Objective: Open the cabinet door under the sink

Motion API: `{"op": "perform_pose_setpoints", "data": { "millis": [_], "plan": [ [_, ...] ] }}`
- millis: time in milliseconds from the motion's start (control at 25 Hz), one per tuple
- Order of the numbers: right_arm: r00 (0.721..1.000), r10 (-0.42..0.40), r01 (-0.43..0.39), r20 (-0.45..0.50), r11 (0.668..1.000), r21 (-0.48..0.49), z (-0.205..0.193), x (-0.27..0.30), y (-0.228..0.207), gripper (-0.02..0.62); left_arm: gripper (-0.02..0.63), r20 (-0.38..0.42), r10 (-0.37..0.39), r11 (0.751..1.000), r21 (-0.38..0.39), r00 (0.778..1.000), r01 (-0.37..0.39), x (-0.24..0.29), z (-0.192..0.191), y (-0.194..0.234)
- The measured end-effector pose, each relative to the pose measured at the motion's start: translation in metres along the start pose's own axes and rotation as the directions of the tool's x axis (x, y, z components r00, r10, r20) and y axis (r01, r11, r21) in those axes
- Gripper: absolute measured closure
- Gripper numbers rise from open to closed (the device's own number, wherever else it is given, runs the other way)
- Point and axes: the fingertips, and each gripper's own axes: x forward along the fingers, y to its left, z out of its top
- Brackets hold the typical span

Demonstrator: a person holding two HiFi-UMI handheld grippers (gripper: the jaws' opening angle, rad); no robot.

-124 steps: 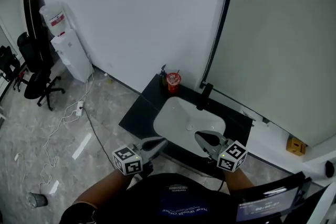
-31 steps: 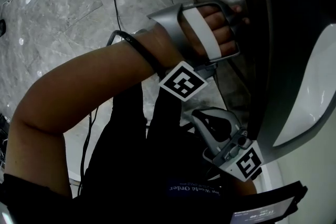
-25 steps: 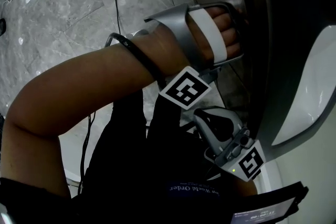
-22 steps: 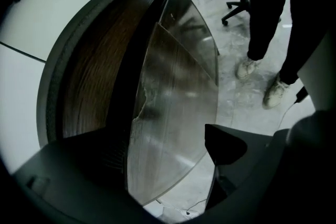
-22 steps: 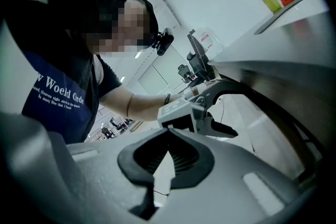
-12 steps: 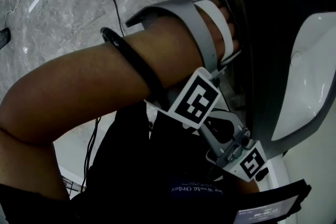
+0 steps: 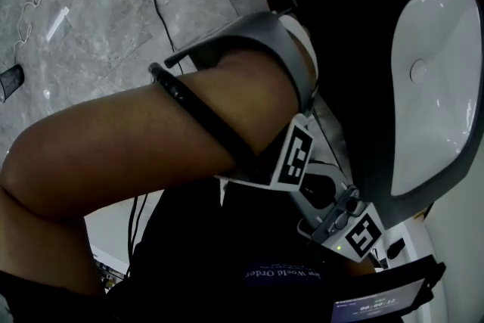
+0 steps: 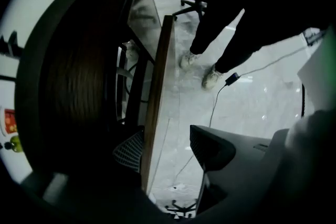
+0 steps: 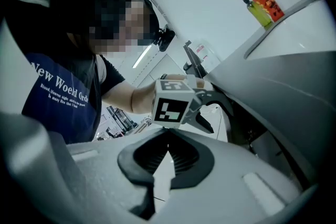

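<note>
Left claw has just been closing; its jaws stand apart, with the wooden edge of the cabinet door between them. The door is already ajar under the sink. I'd seat both pads squarely on that edge before swinging wider. Open floor lies on the free side, though a cable trails there. Right claw sits closed and empty.

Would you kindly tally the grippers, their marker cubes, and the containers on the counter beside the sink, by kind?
Grippers: 2, left gripper, right gripper
Marker cubes: 2
Green bottle: 1
Red cup: 1
Total: 6
</note>
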Motion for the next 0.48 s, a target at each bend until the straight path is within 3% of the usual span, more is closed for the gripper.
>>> {"op": "perform_pose_setpoints", "data": {
  "millis": [120,280,320,480],
  "plan": [
    [1.000,0.005,-0.005,0.011,1.000,-0.002,0.004,0.000,0.003,0.594,0.334,-0.036,-0.025,0.999,-0.027,0.999,0.024,0.003,0.001,0.006],
    [1.000,-0.005,0.005,-0.008,1.000,-0.023,0.003,-0.001,0.003,0.594,0.348,-0.053,0.122,0.978,0.176,0.991,-0.111,0.032,0.017,0.009],
    [1.000,-0.007,0.007,-0.017,1.000,-0.029,0.001,-0.002,0.004,0.594,0.404,-0.048,0.144,0.973,0.190,0.988,-0.133,0.035,0.019,0.009],
    [1.000,-0.023,0.023,-0.007,0.999,-0.024,0.001,-0.011,0.001,0.594,0.504,-0.008,0.179,0.966,0.188,0.984,-0.175,0.032,0.019,0.008]
  ]
}}
